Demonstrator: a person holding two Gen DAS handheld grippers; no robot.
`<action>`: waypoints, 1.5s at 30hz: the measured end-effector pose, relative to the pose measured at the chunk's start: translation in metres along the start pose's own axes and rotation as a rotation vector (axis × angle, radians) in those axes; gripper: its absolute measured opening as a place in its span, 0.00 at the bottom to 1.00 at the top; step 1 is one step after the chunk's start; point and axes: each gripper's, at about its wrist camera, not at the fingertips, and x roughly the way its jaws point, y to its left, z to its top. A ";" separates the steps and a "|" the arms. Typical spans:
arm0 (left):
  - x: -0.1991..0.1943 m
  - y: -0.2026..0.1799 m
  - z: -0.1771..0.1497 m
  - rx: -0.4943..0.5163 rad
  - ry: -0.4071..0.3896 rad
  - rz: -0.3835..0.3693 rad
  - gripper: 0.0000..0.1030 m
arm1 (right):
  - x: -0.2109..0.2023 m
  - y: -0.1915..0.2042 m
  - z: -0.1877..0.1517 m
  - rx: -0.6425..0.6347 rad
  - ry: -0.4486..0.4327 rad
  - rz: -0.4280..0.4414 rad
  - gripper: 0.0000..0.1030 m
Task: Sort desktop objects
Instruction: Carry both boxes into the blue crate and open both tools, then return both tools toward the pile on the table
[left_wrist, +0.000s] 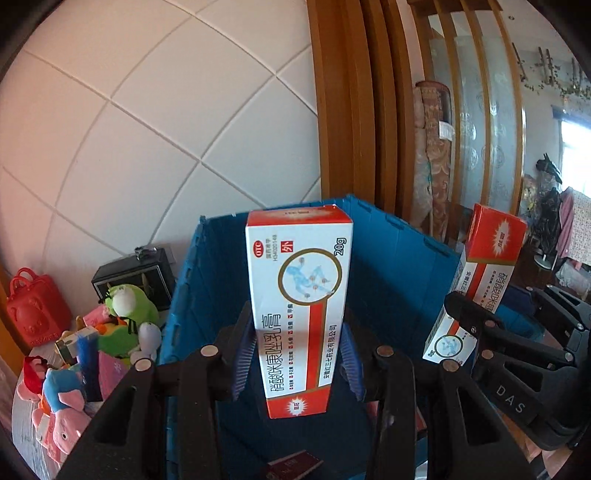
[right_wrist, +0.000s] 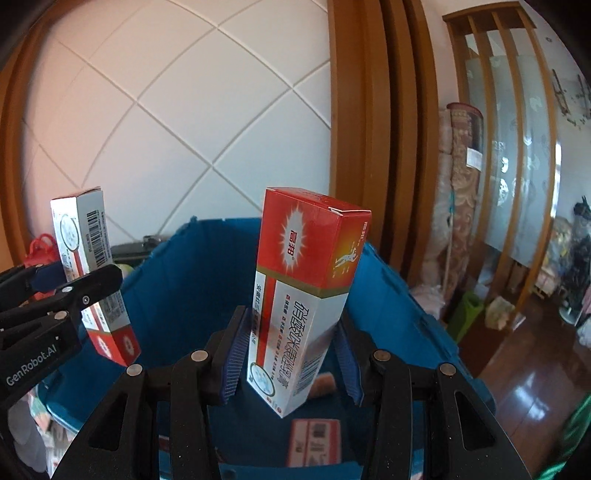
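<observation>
nearest us, the left gripper (left_wrist: 297, 354) clamps its ribbed blue pads on a glossy cardboard ointment box (left_wrist: 299, 306), upright. the right gripper (right_wrist: 291, 363) grips a second ointment box (right_wrist: 306, 295), red end up, tilted. we hold both above the blue plastic crate (left_wrist: 391, 251). left of it lie soft plush toys (left_wrist: 125, 314); behind, a white tiled wall (left_wrist: 147, 110).

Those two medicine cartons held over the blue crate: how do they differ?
The left carton shows its white front, red end nearest the camera. The right carton shows its red end away from the camera, and leans more. Both carry the same print and are clamped by blue-padded fingers over the blue crate.
</observation>
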 end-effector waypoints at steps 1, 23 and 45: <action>0.009 -0.005 -0.003 0.007 0.038 0.005 0.41 | 0.008 -0.003 -0.002 -0.006 0.016 0.001 0.43; 0.054 -0.016 -0.026 -0.023 0.223 0.025 0.53 | 0.052 -0.029 -0.024 -0.072 0.211 -0.024 0.70; -0.074 0.076 -0.054 -0.160 -0.050 0.111 0.62 | -0.038 0.039 -0.014 -0.026 -0.041 0.133 1.00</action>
